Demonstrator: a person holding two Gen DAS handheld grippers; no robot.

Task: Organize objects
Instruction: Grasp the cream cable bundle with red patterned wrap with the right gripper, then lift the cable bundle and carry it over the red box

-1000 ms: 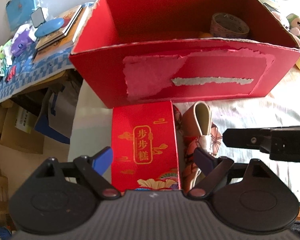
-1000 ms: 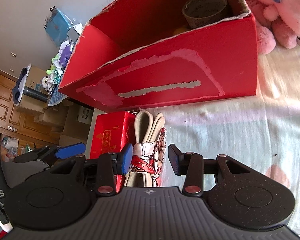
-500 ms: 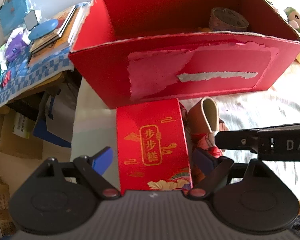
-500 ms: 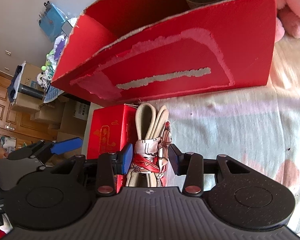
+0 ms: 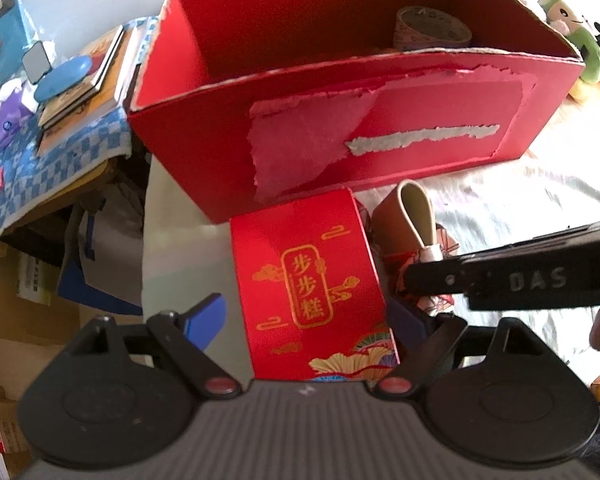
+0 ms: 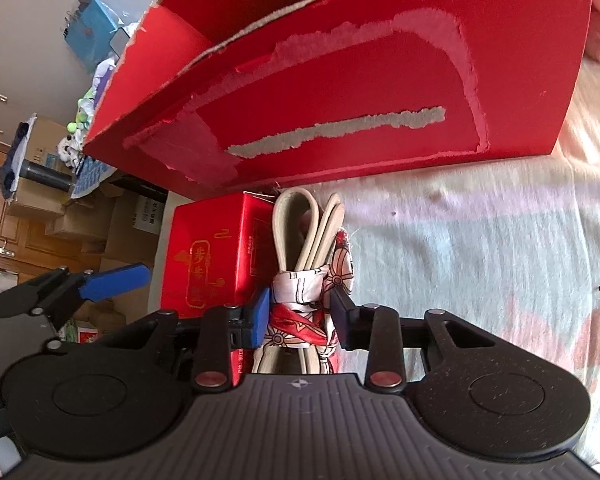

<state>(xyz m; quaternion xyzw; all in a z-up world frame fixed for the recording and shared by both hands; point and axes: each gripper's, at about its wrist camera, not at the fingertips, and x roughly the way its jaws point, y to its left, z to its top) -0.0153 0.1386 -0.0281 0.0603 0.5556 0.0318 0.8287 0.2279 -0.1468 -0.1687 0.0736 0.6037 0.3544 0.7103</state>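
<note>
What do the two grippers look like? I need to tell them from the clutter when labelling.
Both match. The left gripper and right gripper have black linkage arms on round black discs, red pivot buttons, a grey ribbed body between them and blue finger pads. The right gripper's black side bears pale letters "DAS" in the left view. No cables or sleeves show.

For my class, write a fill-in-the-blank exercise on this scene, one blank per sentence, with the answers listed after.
1. The large red cardboard box holds a roll of ____ in its far right corner.
2. The right gripper has just been closing its jaws around a folded belt wrapped in a patterned ____.
3. The small red gift box lies between the jaws of the ____ gripper.
4. A green plush toy sits to the ____ of the large box.

Answers: tape; scarf; left; right
</note>
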